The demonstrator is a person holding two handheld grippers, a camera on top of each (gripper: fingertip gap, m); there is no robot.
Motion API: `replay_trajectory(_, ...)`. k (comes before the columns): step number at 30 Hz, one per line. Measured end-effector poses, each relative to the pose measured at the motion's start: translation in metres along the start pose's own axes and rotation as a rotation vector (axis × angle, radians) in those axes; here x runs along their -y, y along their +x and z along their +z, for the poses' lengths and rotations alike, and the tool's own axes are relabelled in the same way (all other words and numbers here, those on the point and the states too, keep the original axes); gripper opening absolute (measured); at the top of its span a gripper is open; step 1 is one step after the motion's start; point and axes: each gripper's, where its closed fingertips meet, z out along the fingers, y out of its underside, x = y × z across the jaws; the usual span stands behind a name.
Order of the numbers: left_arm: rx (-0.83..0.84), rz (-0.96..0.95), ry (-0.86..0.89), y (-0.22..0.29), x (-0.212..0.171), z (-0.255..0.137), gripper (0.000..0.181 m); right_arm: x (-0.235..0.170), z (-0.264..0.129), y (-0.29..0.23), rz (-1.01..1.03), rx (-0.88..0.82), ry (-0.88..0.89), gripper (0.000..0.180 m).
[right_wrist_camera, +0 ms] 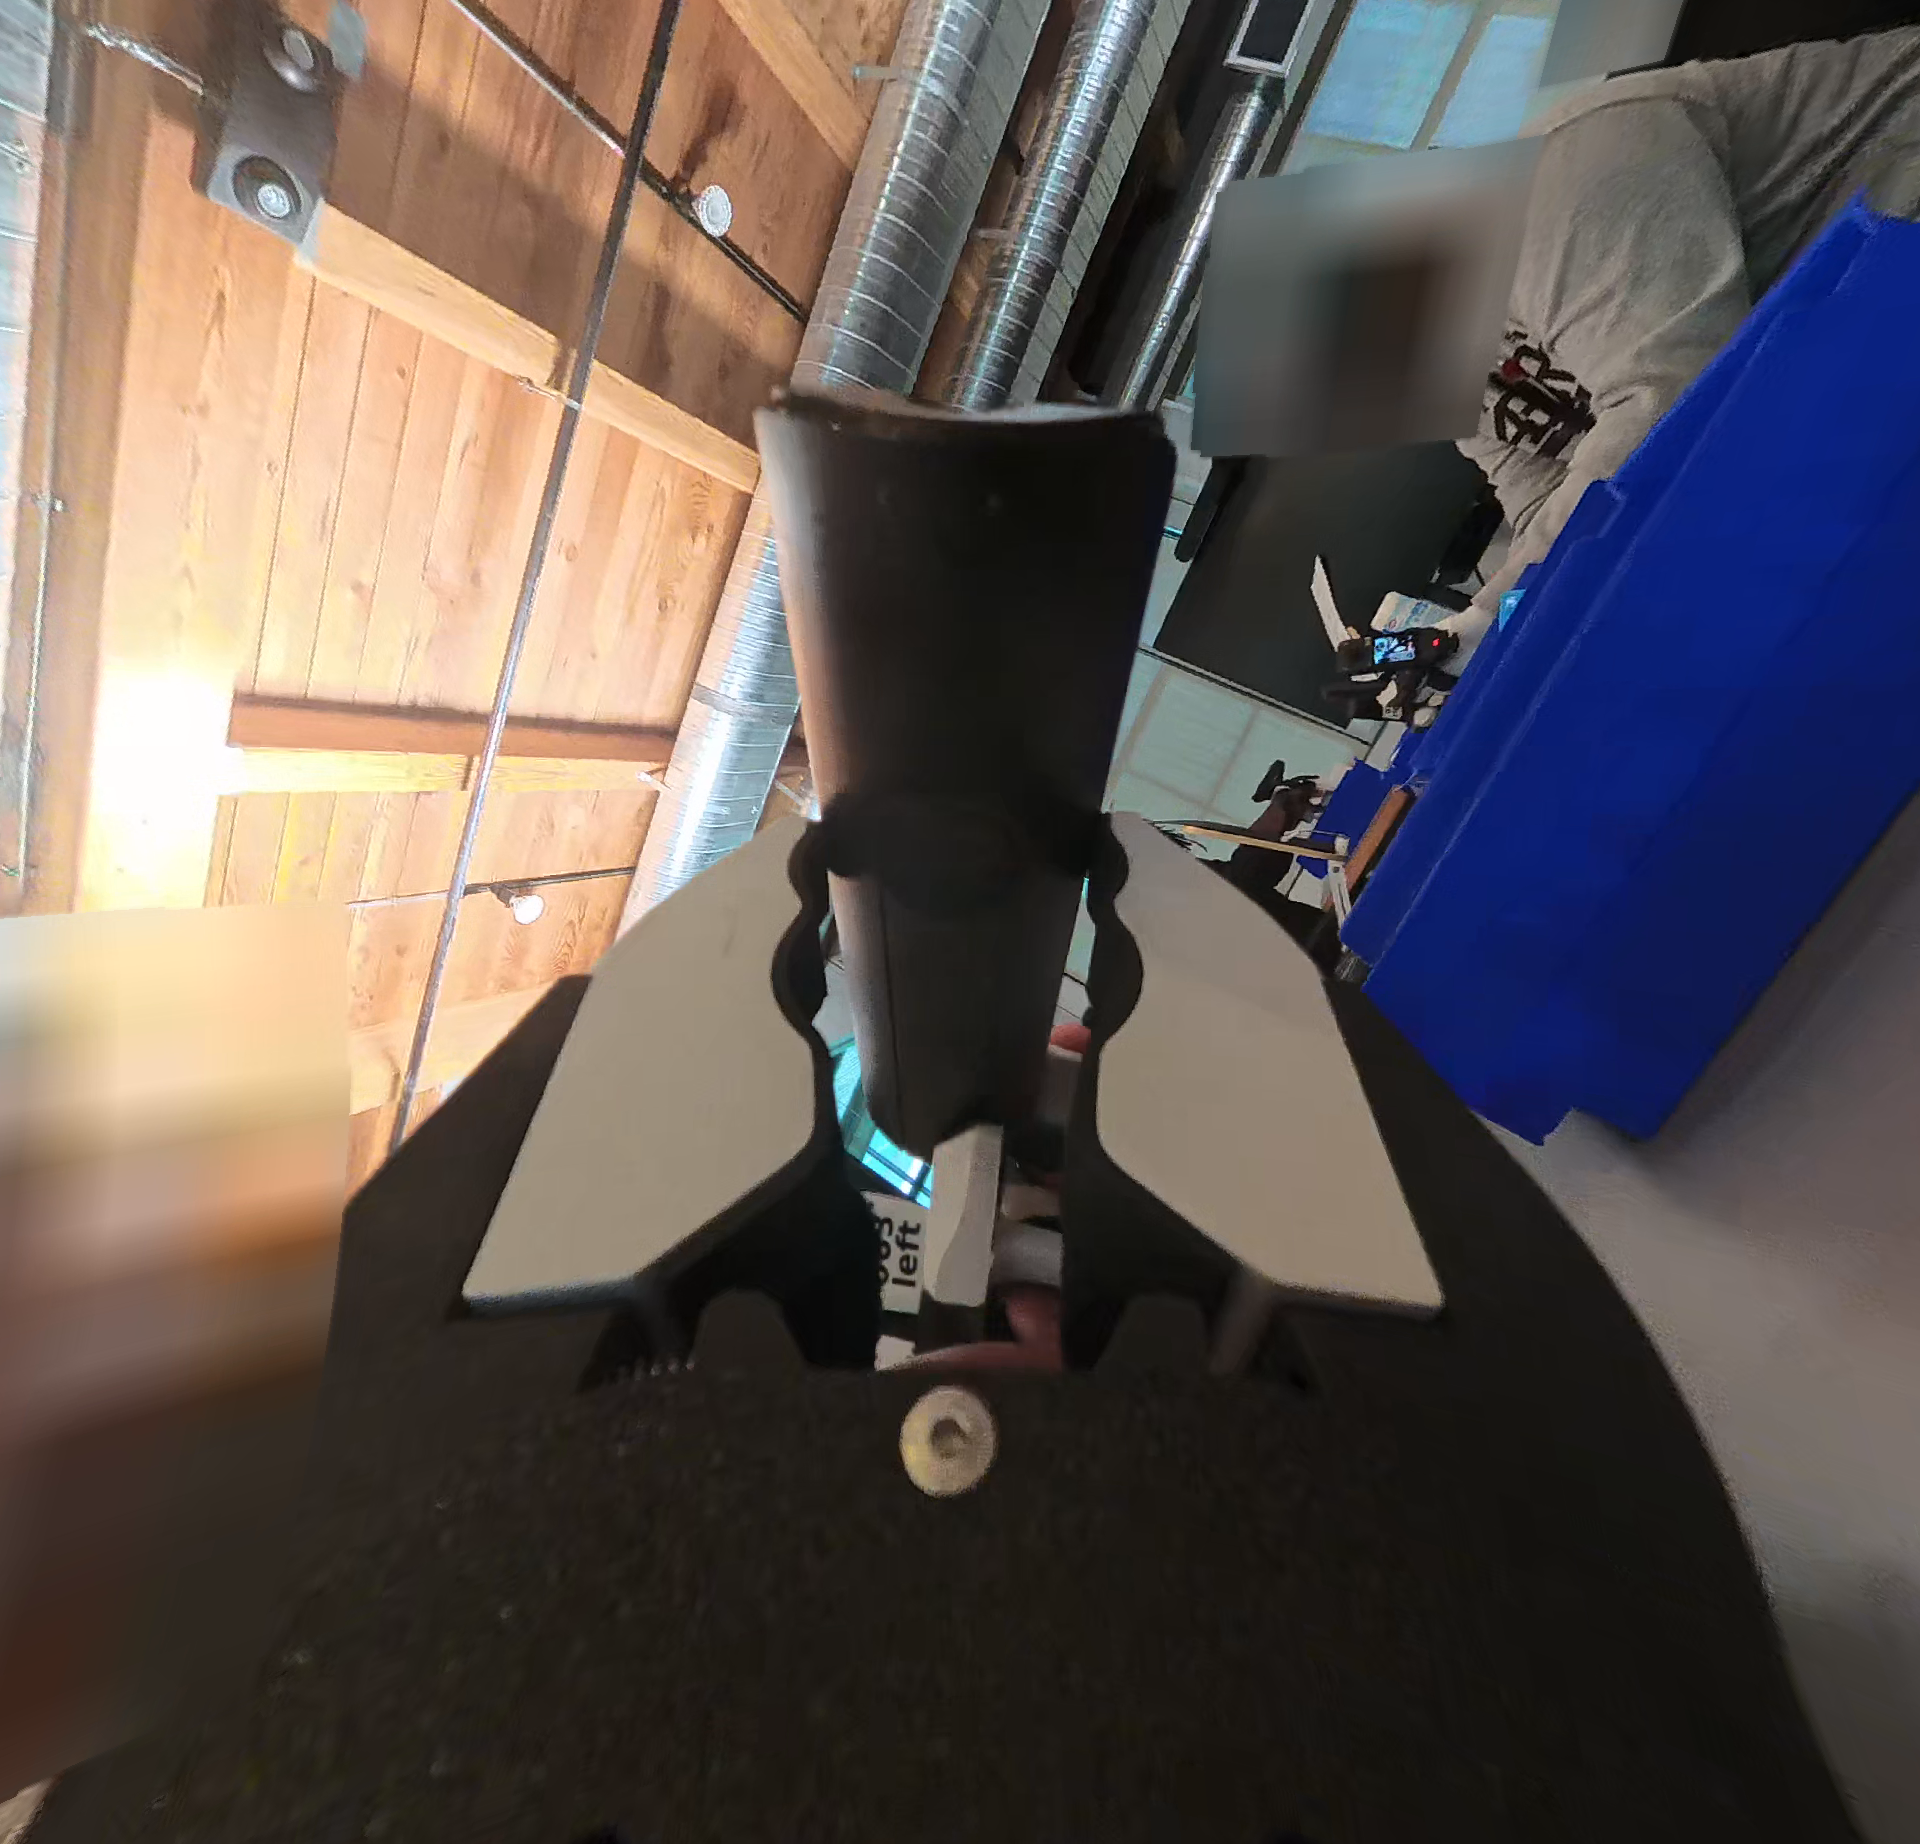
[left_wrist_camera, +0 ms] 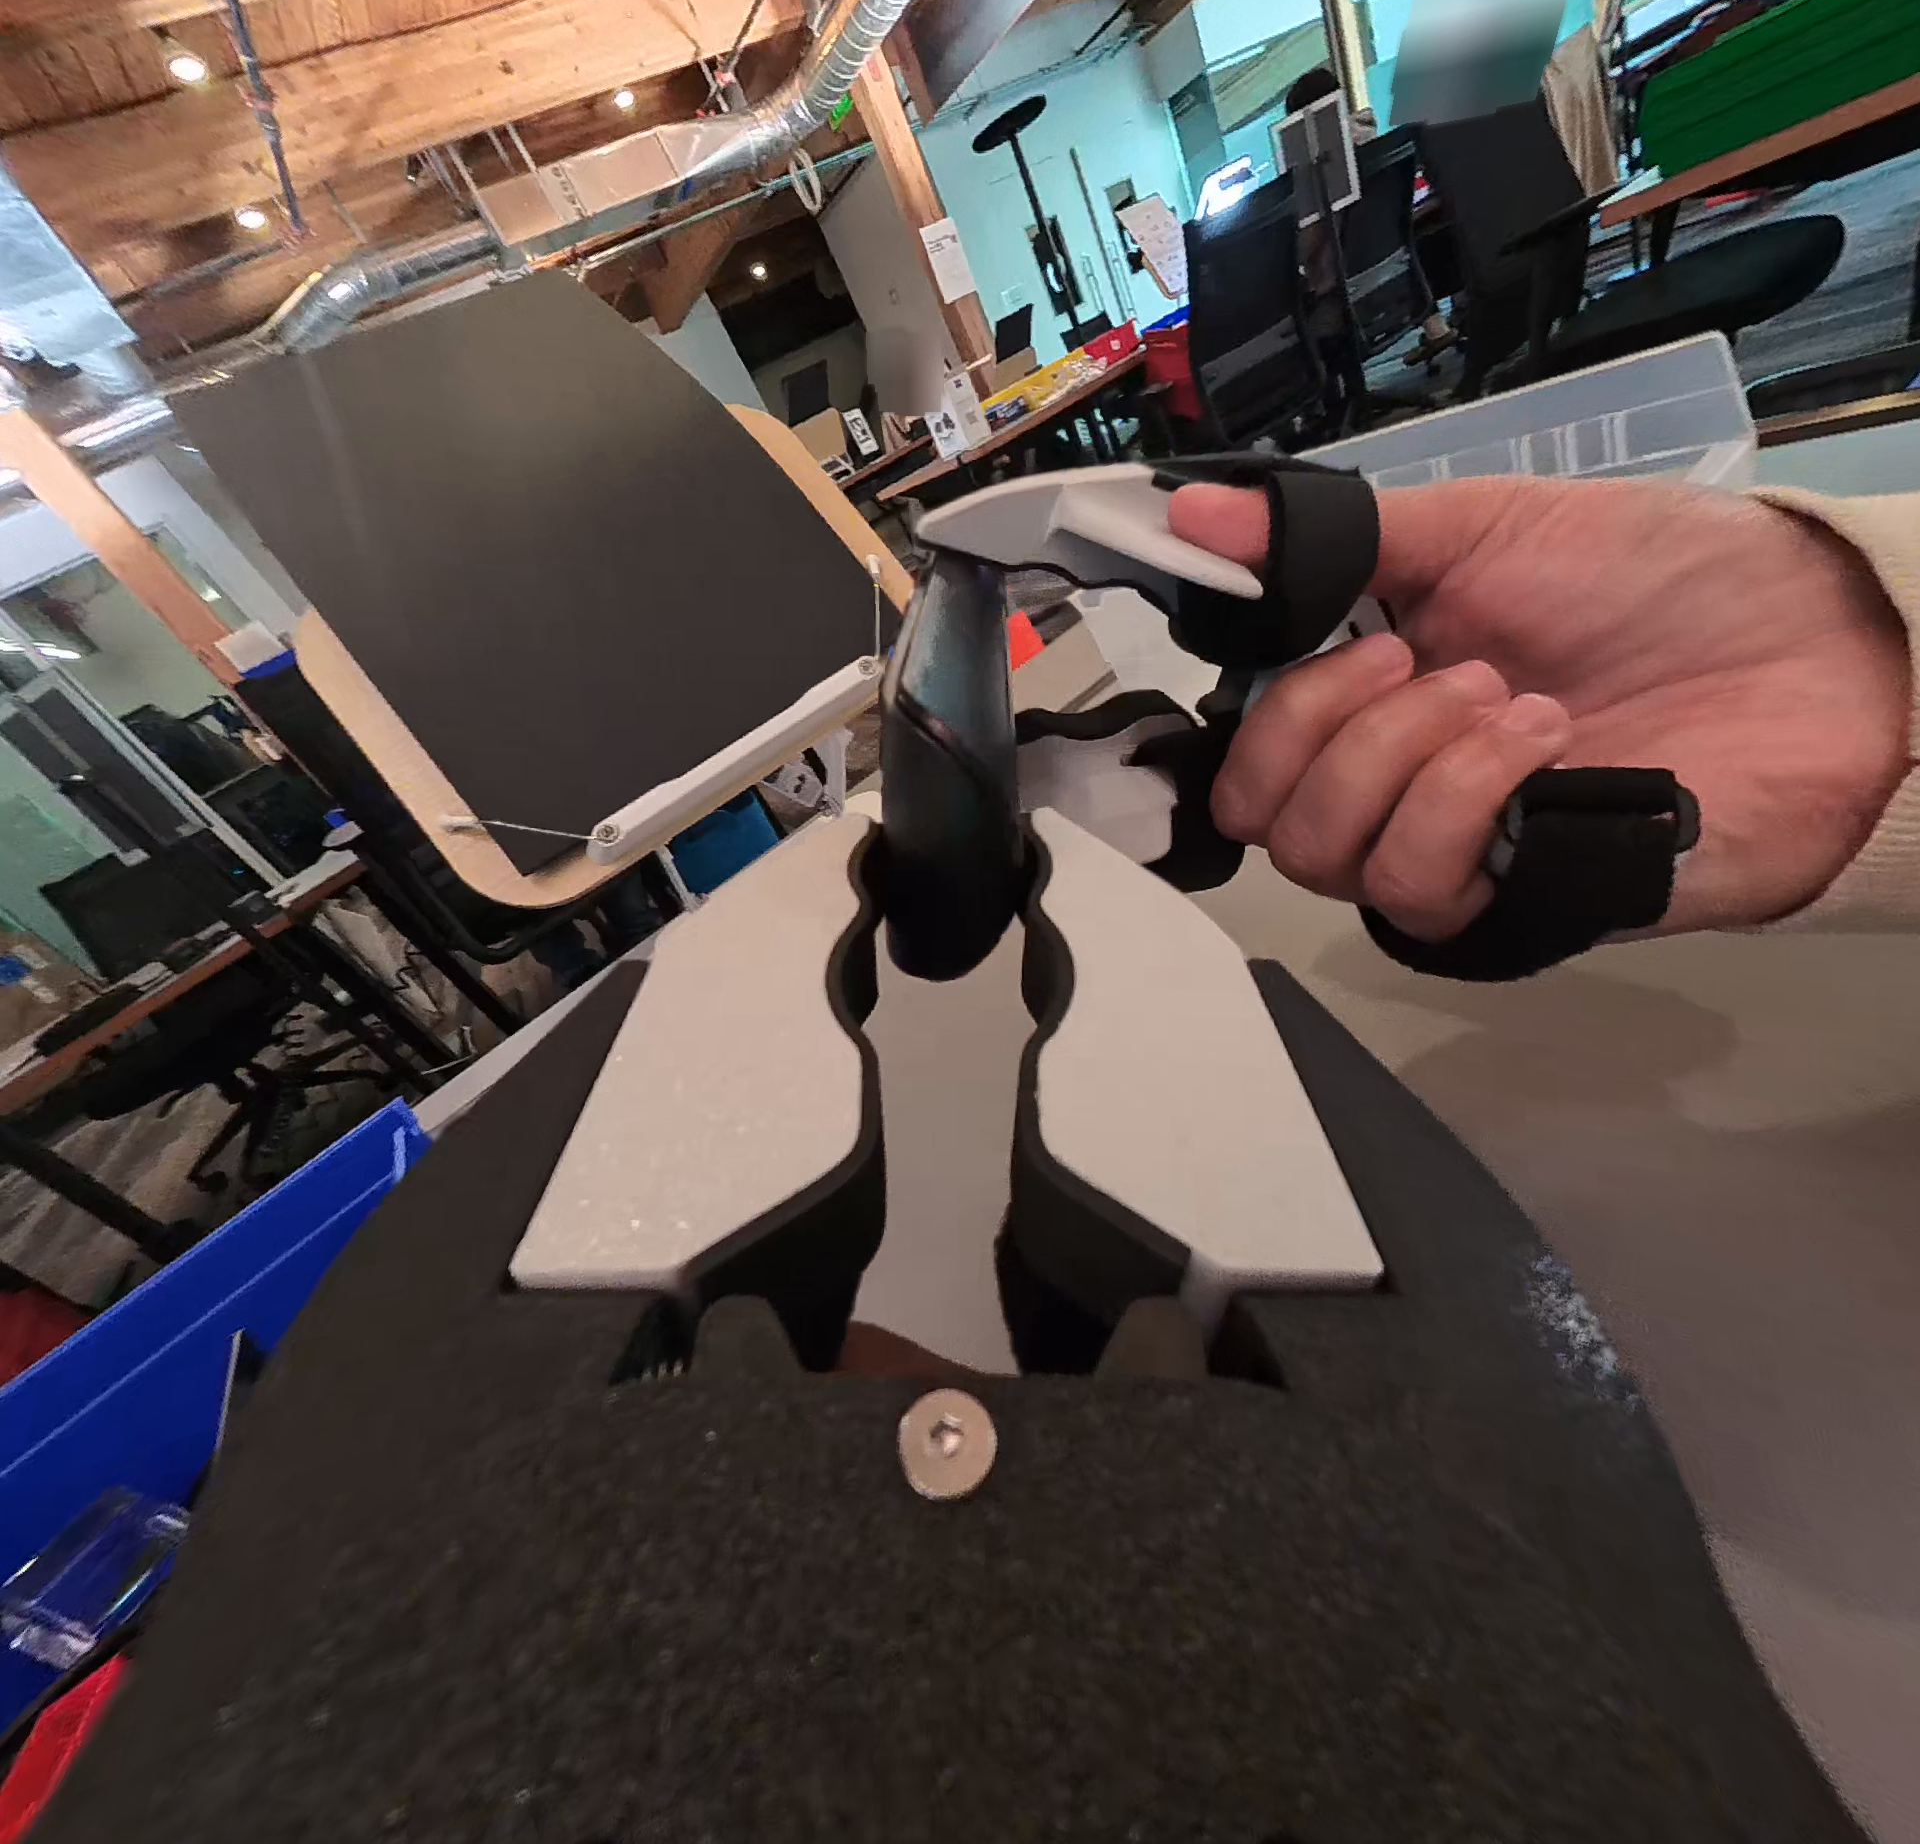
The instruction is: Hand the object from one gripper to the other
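Observation:
The object (left_wrist_camera: 948,745) is a dark, glossy, flattened tube, held in the air between both grippers. My left gripper (left_wrist_camera: 951,854) is shut on its near, narrow end. The right gripper (left_wrist_camera: 997,589), held by a hand (left_wrist_camera: 1610,693), comes in from the right and meets the object's far end with its grey upper finger. In the right wrist view the right gripper (right_wrist_camera: 956,854) is shut around the middle of the object (right_wrist_camera: 961,589), whose wide end points up toward the ceiling. A grey finger of the left gripper (right_wrist_camera: 966,1212) shows below, between the right gripper's fingers.
A beige table (left_wrist_camera: 1662,1223) lies below right. Blue bins stand at the lower left (left_wrist_camera: 208,1327) and show at the right in the right wrist view (right_wrist_camera: 1662,755). A clear plastic box (left_wrist_camera: 1558,423) sits behind the hand. A black panel on a wooden board (left_wrist_camera: 520,568) stands behind. One gripper's finger ends stand about 6 cm off the other's.

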Motion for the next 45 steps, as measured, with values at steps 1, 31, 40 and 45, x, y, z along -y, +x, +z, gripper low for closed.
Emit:
replay_trajectory(1,-0.013,-0.004,-0.009,0.0,-0.002,0.0,0.022,0.0,-0.001,0.002,0.003,-0.004,-0.002,0.048)
replay_trajectory(31,-0.559,-0.697,0.065,-0.001,-0.005,-0.02,0.022,-0.014,-0.067,-0.008,-0.806,-0.086,-0.659,0.054)
replay_trajectory(40,-0.438,-0.641,-0.01,-0.008,-0.023,-0.011,0.031,-0.019,-0.065,0.008,-0.748,-0.136,-0.68,0.024)
replay_trajectory(45,-0.251,-0.469,-0.147,-0.024,-0.049,-0.005,0.047,-0.013,-0.07,0.028,-0.753,-0.233,-0.686,0.024)
